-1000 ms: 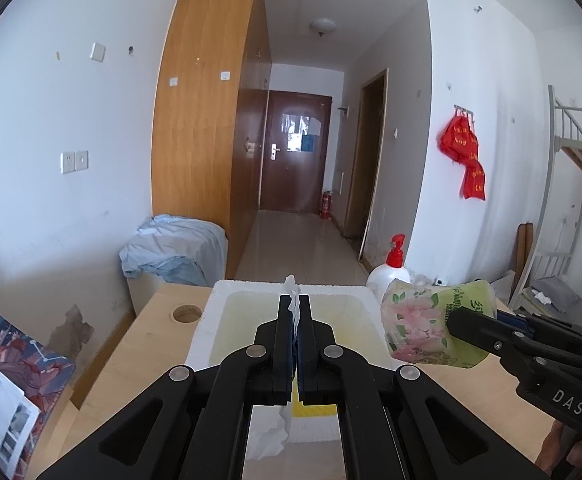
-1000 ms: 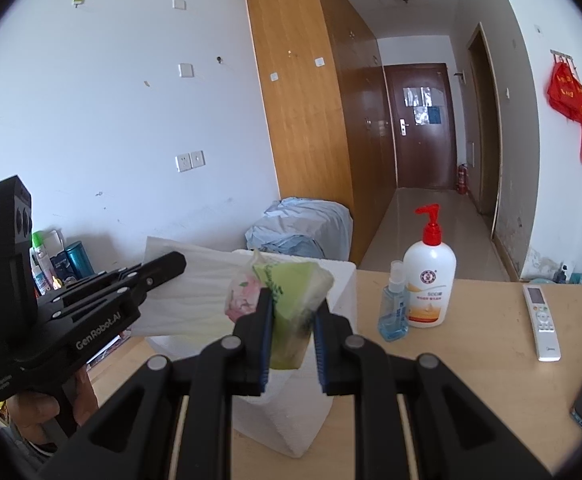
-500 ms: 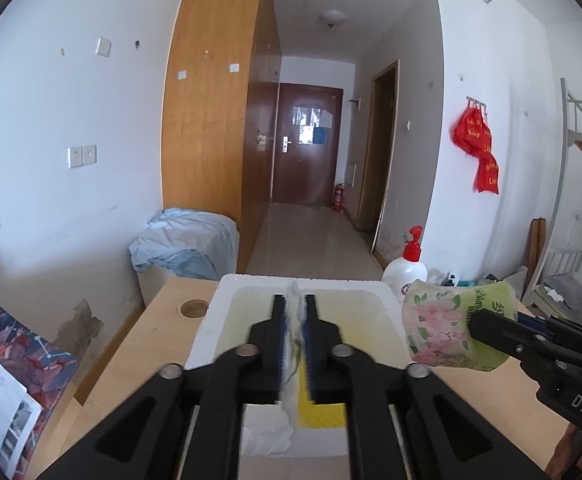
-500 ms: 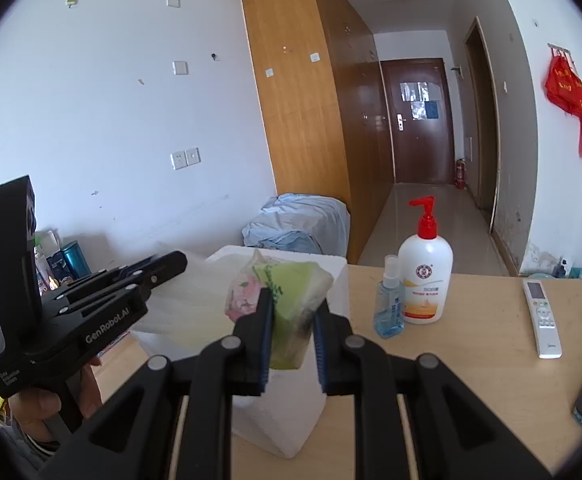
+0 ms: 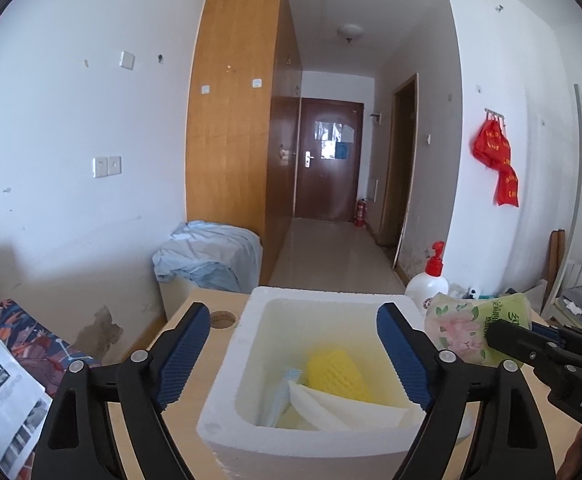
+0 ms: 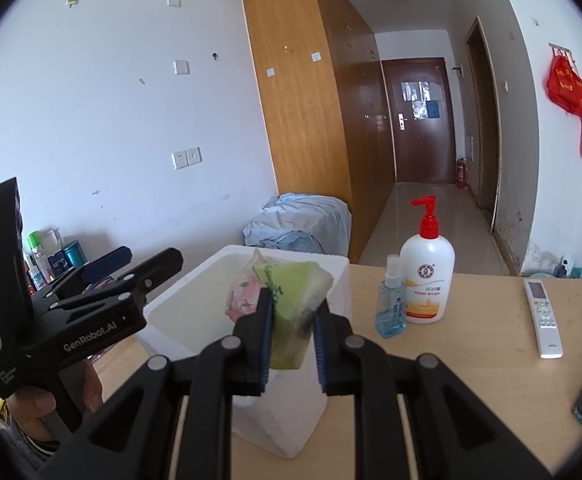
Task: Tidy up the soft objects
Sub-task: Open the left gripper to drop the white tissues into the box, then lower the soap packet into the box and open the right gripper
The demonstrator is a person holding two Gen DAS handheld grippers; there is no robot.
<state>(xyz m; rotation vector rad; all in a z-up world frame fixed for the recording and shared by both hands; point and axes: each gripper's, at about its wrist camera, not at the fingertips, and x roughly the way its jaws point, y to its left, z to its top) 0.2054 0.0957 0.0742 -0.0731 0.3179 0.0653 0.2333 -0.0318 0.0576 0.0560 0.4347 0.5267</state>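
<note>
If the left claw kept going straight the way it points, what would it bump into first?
Probably the white foam box. The open left claw points slightly down into it, so it would likely meet the white sheet and yellow net inside, or the far wall. Depth is hard to judge.

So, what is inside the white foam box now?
Inside the white foam box lie a yellow foam net, white foam sheets and something light blue. They cover the bottom beneath them.
</note>
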